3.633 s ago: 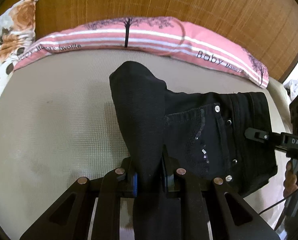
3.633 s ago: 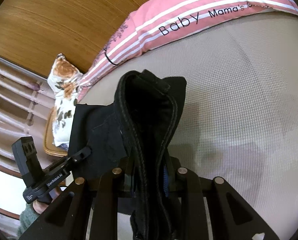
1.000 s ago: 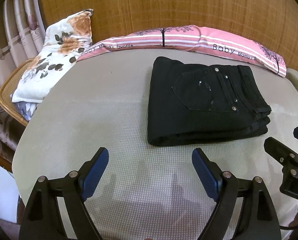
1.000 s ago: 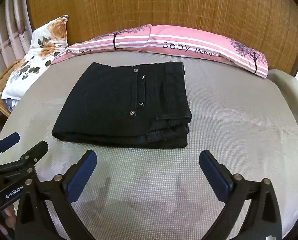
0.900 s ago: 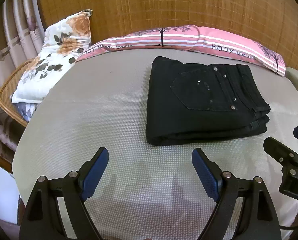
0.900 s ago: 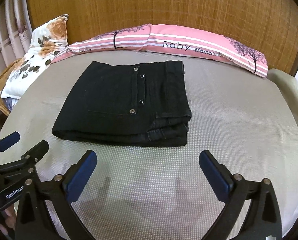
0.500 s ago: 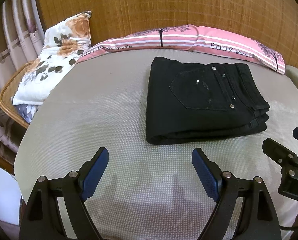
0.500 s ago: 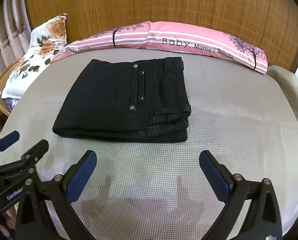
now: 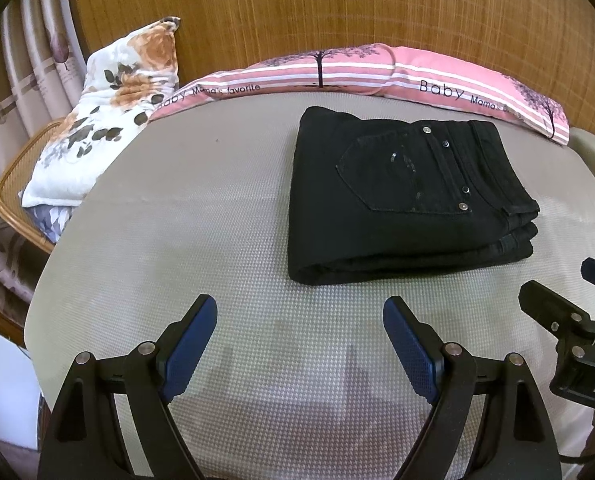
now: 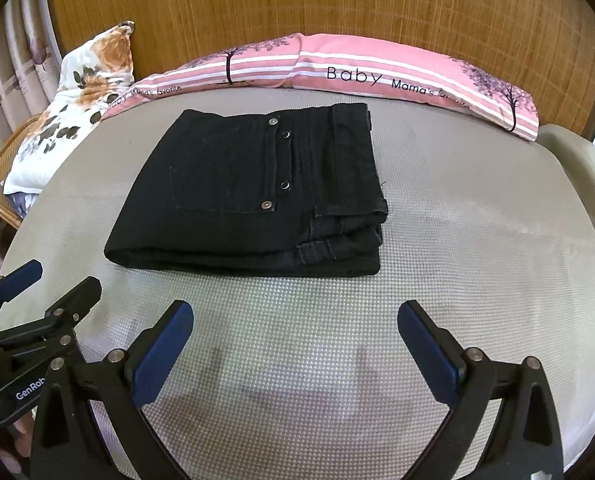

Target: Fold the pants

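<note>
The black pants [image 9: 401, 200] lie folded in a flat rectangular stack on the grey bed surface [image 9: 177, 248], back pocket and rivets on top. They also show in the right wrist view [image 10: 253, 196]. My left gripper [image 9: 299, 316] is open and empty, held back from the near edge of the stack. My right gripper [image 10: 295, 320] is open and empty, also in front of the stack. The right gripper shows at the right edge of the left wrist view [image 9: 569, 320]; the left gripper shows at the lower left of the right wrist view [image 10: 37, 312].
A long pink striped pillow [image 9: 377, 72] lies along the wooden headboard [image 9: 337, 8] behind the pants. A floral pillow [image 9: 97, 120] rests on a wicker chair [image 9: 13, 200] at the left, with curtains behind. A beige cushion [image 10: 577, 152] sits at the right bed edge.
3.6 s ago both grippers were shut on the pants; they have since let go, opened and pulled back. Over the last second the views barely shift and the pants lie still.
</note>
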Motion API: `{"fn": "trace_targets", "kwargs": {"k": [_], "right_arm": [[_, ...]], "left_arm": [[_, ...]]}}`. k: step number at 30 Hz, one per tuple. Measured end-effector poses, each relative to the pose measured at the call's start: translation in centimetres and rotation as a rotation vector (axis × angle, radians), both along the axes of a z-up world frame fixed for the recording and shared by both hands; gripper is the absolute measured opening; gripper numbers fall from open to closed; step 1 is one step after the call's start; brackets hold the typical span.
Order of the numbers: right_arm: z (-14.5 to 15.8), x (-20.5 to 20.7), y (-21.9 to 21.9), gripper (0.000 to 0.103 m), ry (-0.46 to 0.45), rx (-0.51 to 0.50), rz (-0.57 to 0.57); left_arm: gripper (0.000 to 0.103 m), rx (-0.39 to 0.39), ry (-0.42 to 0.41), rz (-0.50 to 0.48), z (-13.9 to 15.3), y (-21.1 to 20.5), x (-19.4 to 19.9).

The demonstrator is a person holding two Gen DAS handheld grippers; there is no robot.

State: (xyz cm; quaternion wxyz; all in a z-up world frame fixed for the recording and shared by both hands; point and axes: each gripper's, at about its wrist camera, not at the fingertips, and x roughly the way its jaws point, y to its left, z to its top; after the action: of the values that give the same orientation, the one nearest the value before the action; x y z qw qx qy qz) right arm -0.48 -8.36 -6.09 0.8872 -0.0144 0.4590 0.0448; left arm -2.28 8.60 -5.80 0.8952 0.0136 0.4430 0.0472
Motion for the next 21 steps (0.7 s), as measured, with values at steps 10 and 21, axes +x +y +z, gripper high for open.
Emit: {"fn": "trace_targets", "kwargs": {"k": [10, 21], "right_arm": [[-0.24, -0.01, -0.15, 0.101, 0.01, 0.002, -0.004], [-0.4, 0.03, -0.43, 0.101, 0.018, 0.01, -0.004]], "left_arm": [[0.085, 0.004, 0.013, -0.005, -0.31, -0.26, -0.1], [0.085, 0.004, 0.012, -0.012, -0.31, -0.39, -0.14]]}}
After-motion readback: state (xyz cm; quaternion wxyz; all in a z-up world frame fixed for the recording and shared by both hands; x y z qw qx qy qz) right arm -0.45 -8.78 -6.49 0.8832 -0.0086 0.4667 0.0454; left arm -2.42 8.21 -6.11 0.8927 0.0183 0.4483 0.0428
